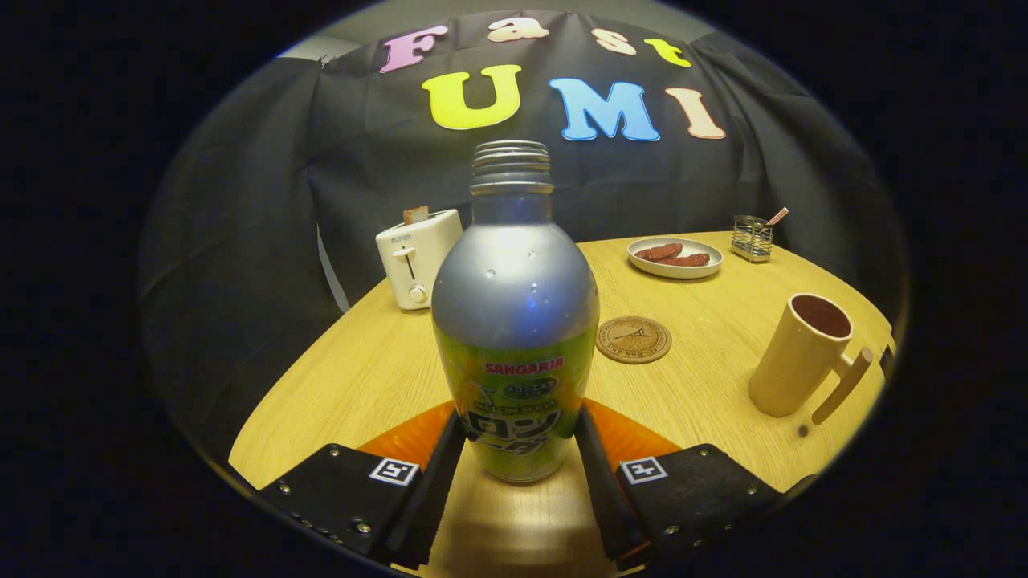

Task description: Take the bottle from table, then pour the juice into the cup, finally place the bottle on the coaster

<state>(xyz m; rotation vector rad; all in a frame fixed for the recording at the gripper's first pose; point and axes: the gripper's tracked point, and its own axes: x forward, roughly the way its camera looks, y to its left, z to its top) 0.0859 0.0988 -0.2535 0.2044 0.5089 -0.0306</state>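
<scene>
The gripper [518, 449] is level and points straight ahead across the bench [707, 401], its two fingers [438, 474] standing on either side of the bottle's lower body. Both fingers lie against the bottle [514, 321], one on each flank of the label, so the gripper is closed on it. The bottle stands upright between them, its base at or just above the bench top; whether it is lifted I cannot tell. Its cap is off and the bare threaded neck is open at the top. The upper body is silver with a few droplets on it, and the lower part carries a green label.

Just beyond the bottle, a little to its right, a round brown coaster [634, 339] lies flat on the bench with nothing on it. Farther right, near the bench's edge, stands a cream cup [803, 357] with its handle turned to the right; its inside looks dark. Beyond the coaster sits a small plate [675, 258] holding some reddish-brown pieces, and just beside that plate a wire holder [752, 238] with a stick leaning out of it. Behind the bottle to the left, a white toaster [418, 257] stands near the bench's far edge, with a slice poking out of its slot.
</scene>
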